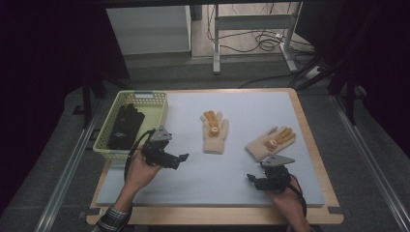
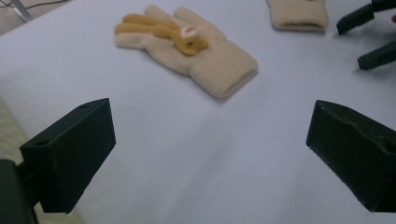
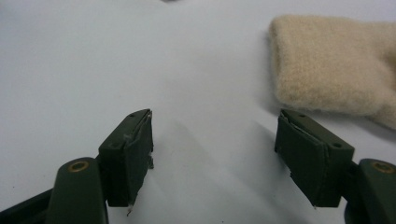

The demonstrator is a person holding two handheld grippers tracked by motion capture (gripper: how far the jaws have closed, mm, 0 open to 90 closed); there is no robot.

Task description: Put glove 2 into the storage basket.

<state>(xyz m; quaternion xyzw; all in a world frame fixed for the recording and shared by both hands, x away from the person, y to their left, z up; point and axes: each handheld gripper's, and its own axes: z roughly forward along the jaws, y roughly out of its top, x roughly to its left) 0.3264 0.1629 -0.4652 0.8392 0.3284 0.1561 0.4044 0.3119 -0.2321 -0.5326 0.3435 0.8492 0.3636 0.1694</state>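
L gripper [image 1: 180, 159] jaws wide apart, empty, pointing right over table, L hand [image 1: 140, 171] gripping it, R gripper [image 1: 252, 180] jaws apart, empty, pointing left, R hand [image 1: 285, 195] low

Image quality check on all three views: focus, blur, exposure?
High view: mat evenly lit, surroundings nearly black, basket contents hard to read. Left gripper view: near glove fairly sharp, own jaws soft, mat slightly washed out. Right gripper view: glove cuff soft, mat bright, faint shadows under the jaws.
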